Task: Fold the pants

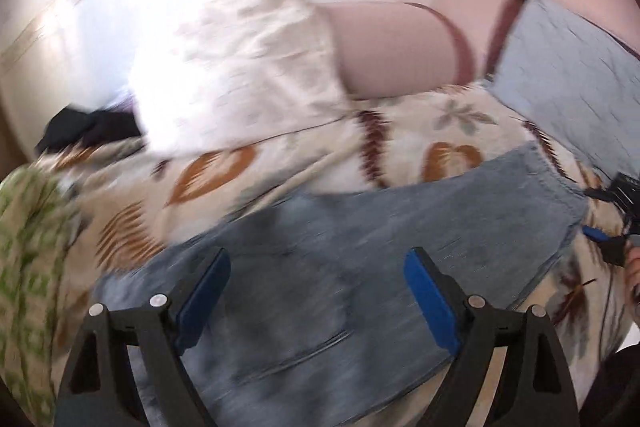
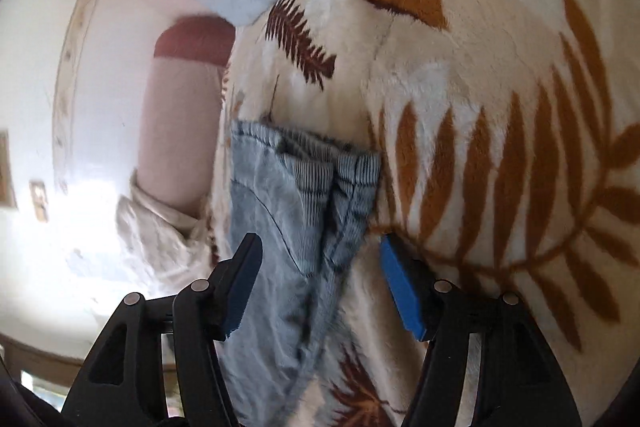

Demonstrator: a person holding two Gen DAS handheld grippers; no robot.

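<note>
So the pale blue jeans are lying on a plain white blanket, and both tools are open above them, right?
Not quite: the blanket isn't plain. The right wrist view shows it cream with a brown and rust leaf pattern. The rest holds: the pale blue jeans lie on it, and the left tool and right tool both stand open above the denim, gripping nothing.

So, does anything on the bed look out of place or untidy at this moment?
Only a little. The jeans lie on the leaf-print blanket with the waistband bunched and wrinkled, not flat. Both grippers, left and right, are open and hold nothing.
</note>
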